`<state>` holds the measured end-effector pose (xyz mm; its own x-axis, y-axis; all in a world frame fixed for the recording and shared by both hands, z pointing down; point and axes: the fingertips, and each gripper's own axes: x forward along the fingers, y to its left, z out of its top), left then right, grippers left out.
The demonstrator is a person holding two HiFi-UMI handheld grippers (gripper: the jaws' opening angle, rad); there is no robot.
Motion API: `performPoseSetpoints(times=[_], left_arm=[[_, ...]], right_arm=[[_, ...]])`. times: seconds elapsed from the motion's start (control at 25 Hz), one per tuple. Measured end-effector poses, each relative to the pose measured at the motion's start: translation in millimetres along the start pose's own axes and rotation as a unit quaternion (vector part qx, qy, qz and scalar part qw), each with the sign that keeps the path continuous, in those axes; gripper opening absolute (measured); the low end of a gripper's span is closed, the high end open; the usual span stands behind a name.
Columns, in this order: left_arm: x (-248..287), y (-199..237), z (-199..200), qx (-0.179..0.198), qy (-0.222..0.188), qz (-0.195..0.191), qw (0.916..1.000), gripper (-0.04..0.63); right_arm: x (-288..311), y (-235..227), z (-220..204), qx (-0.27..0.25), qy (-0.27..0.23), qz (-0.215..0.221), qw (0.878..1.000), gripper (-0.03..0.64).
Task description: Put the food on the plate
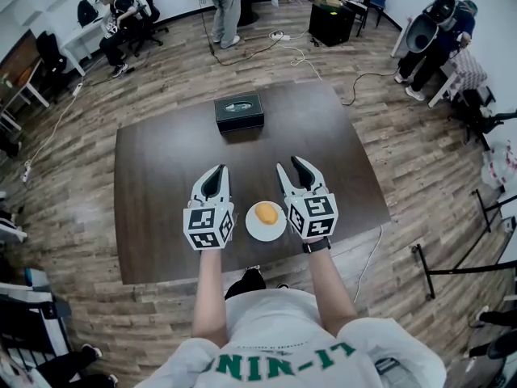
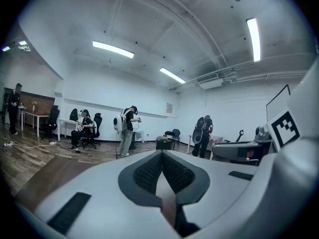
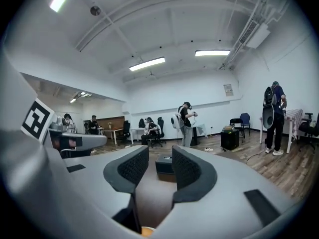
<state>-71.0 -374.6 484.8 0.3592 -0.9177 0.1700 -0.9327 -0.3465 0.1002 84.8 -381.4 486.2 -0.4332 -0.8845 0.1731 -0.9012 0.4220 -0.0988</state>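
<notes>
A round orange-yellow piece of food (image 1: 266, 213) lies on a small white plate (image 1: 252, 228) near the front edge of the dark brown table (image 1: 161, 168). My left gripper (image 1: 216, 170) is held just left of the plate, its jaws closed tip to tip with nothing in them (image 2: 161, 153). My right gripper (image 1: 289, 165) is just right of the plate, its pads a narrow gap apart and empty (image 3: 159, 156). A sliver of the food (image 3: 147, 230) shows at the bottom of the right gripper view. Both grippers point away from me, level over the table.
A black box (image 1: 239, 112) sits at the table's far middle, and it appears between the right jaws in the distance (image 3: 164, 165). Several people, chairs and desks are spread around the room beyond the table. Cables run across the wooden floor.
</notes>
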Motion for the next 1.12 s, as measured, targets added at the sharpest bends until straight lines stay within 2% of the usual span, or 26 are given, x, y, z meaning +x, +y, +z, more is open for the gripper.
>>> performPoseSetpoints(times=[0.36,0.64,1.12], left_arm=[[-10,-12,28,0.017,-0.029,0.0,0.9994,0.011],[-24,-22,45,0.028,-0.048,-0.003,0.9985,0.012],[-32,-29,44,0.029,-0.048,-0.005,0.9984,0.012]], right_arm=[[-16,3,38,-0.007,-0.041,0.003,0.999,0.108],[-30,9,51,-0.008,-0.06,0.001,0.998,0.019],[-38,17,52,-0.007,-0.061,0.011,0.998,0.017]])
